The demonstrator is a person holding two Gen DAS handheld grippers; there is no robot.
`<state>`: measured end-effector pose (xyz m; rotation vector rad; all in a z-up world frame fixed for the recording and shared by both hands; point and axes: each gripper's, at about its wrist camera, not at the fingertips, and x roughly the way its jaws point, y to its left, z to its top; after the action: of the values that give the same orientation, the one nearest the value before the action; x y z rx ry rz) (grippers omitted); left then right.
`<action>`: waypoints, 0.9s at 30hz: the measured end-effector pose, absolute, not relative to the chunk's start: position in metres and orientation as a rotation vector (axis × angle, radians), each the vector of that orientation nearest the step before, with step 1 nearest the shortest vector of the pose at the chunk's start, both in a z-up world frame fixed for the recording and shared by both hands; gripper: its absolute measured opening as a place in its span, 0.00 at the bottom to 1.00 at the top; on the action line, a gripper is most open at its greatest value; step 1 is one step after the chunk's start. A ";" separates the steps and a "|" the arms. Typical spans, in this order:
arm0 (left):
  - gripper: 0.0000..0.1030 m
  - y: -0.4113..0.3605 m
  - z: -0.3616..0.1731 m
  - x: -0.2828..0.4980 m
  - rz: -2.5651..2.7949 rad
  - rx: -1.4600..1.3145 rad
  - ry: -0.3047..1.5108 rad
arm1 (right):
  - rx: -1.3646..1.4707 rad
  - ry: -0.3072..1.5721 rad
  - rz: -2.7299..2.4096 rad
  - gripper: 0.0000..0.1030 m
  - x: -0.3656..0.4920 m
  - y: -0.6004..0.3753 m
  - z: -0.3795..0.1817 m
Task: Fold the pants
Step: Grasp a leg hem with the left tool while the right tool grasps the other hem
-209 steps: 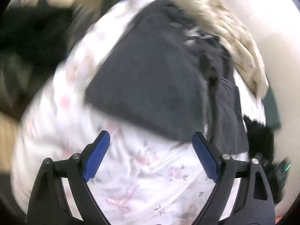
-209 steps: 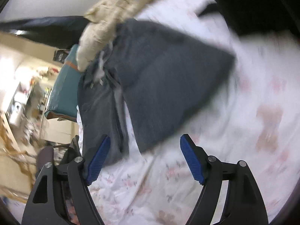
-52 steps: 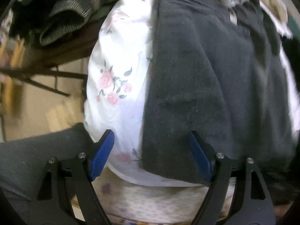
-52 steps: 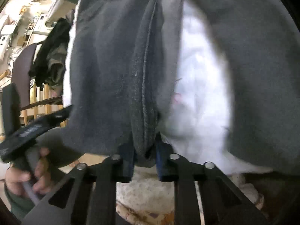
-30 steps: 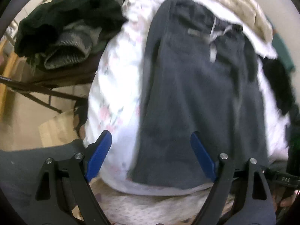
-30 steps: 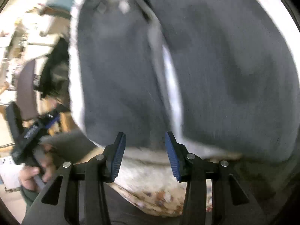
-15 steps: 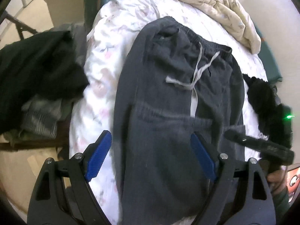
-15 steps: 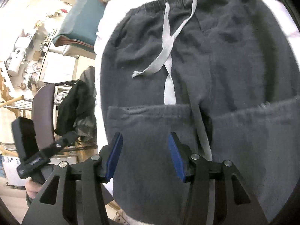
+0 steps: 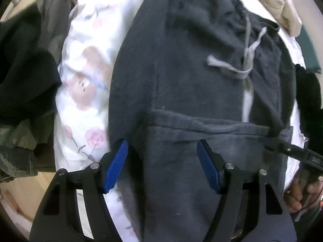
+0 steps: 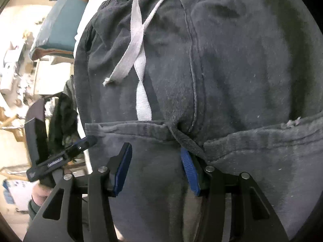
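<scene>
Dark grey sweatpants (image 9: 181, 84) lie on a floral bed sheet (image 9: 84, 84), waistband and pale drawstring (image 10: 137, 40) at the far end. Both legs are folded back over the thighs, so the cuffs (image 10: 129, 128) run across the middle. My left gripper (image 9: 163, 167) points steeply down over the left folded leg; its jaws are closing, with cloth between the pads and no visible pinch. My right gripper (image 10: 156, 171) hovers open over the other folded leg near its cuff. A flap of cloth covers the tip of its right pad (image 10: 189, 171). Each gripper shows at the edge of the other's view.
A beige blanket (image 9: 272, 2) lies bunched beyond the waistband. Dark clothes (image 9: 24, 80) are heaped on a chair left of the bed, and a black garment (image 9: 308, 100) sits at its right edge. A teal cushion (image 10: 60, 26) and cluttered room lie past the bed.
Both grippers have come down and closer to the folded pants, now just behind the cuffs. The left jaws stand narrower than before. The right gripper let go of the leg earlier.
</scene>
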<state>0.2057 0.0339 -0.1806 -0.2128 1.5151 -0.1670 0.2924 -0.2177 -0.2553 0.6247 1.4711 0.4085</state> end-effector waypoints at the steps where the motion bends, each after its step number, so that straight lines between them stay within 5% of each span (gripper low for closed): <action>1: 0.64 0.034 -0.180 0.205 -0.176 -0.210 1.507 | 0.606 1.475 0.396 0.51 0.294 -0.218 -0.255; 3: 0.60 0.032 -0.175 0.203 -0.195 -0.186 1.476 | 0.553 1.468 0.371 0.47 0.295 -0.216 -0.254; 5: 0.43 0.028 -0.169 0.201 -0.206 -0.101 1.433 | 0.503 1.446 0.325 0.42 0.295 -0.218 -0.253; 12: 0.38 0.017 -0.183 0.204 -0.256 -0.032 1.457 | 0.511 1.485 0.420 0.39 0.300 -0.199 -0.272; 13: 0.32 0.017 -0.183 0.205 -0.258 -0.026 1.457 | 0.491 1.490 0.434 0.25 0.299 -0.193 -0.273; 14: 0.09 0.015 -0.182 0.204 -0.271 -0.017 1.448 | 0.462 1.495 0.424 0.07 0.299 -0.190 -0.274; 27: 0.05 0.024 -0.110 0.174 -0.276 -0.042 1.324 | 0.400 1.261 0.558 0.04 0.275 -0.192 -0.197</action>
<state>0.1744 0.0236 -0.1104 -0.0424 1.3240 -0.2761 0.2745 -0.1922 -0.1969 0.4001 1.2606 0.5581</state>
